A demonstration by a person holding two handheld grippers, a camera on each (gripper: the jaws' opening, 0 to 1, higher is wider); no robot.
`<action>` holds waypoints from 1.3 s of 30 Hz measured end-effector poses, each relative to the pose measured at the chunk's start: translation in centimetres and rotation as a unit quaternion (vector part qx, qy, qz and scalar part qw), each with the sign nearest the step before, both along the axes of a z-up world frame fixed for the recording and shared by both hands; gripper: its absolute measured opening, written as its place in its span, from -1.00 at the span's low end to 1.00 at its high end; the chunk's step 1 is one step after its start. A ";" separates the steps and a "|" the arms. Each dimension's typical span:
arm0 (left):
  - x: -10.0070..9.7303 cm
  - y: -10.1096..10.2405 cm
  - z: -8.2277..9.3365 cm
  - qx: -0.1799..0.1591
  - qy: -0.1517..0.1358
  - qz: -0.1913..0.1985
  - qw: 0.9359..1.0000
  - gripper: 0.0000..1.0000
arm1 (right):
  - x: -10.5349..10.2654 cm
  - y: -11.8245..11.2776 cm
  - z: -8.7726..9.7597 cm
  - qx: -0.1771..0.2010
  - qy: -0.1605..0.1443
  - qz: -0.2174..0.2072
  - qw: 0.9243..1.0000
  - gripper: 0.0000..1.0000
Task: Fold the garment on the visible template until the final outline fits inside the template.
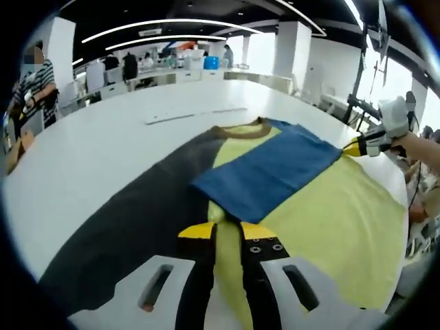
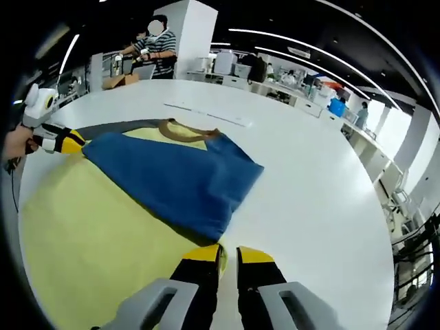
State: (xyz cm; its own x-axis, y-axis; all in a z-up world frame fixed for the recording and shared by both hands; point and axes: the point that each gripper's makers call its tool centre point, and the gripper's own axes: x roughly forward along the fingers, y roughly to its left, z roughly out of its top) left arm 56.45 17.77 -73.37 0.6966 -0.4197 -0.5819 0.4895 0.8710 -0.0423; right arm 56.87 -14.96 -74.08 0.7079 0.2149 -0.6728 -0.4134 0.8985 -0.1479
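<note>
A yellow garment [image 1: 330, 213] with a brown collar [image 1: 247, 129] lies spread on a white table, with a blue part [image 1: 268, 172] folded across it. A dark grey template [image 1: 130, 213] shows beside it on the left. My left gripper [image 1: 227, 230] is shut on yellow cloth at the blue part's near corner. In the left gripper view my right gripper [image 1: 359, 146], held by a gloved hand, pinches the far blue corner. In the right gripper view my right gripper [image 2: 228, 256] is shut on the garment [image 2: 89, 227] edge below the blue part [image 2: 179, 179]. The left gripper [image 2: 65, 141] grips the opposite corner.
A long white strip [image 1: 196, 115] lies on the table [image 1: 89, 151] beyond the collar, also visible as the strip [image 2: 206, 113]. People stand at desks behind the table [image 2: 316, 192], one in a striped shirt [image 2: 159, 45]. The table's rounded edge runs close to the right gripper.
</note>
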 end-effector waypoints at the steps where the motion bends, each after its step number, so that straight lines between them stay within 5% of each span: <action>1: 0.0 0.2 0.1 0.003 -0.002 0.001 1.000 -0.51 | 0.2 0.3 0.3 0.012 -0.007 0.002 1.000 -0.67; 12: -0.4 3.1 2.3 -0.014 -0.029 0.026 0.999 0.18 | 0.4 3.2 3.6 0.100 -0.038 0.041 0.993 0.23; 20: -1.6 6.1 3.1 -0.002 -0.039 0.049 0.998 0.56 | -1.3 5.9 6.0 0.142 -0.044 0.091 0.985 0.70; 27: -2.7 9.7 3.2 -0.001 -0.043 0.088 0.995 0.75 | -2.9 7.5 7.2 0.181 -0.033 0.117 0.976 0.98; 39: -4.8 15.2 2.5 0.017 -0.028 0.156 0.987 0.82 | -5.4 7.5 7.7 0.158 -0.026 0.143 0.977 0.98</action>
State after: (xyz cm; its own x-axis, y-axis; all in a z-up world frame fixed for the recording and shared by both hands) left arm 51.61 32.95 -70.82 0.8207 -0.1608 -0.5483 0.1981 0.9801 0.0091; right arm 51.51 -7.44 -66.33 0.6197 0.6005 -0.5053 -0.6540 0.7511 0.0904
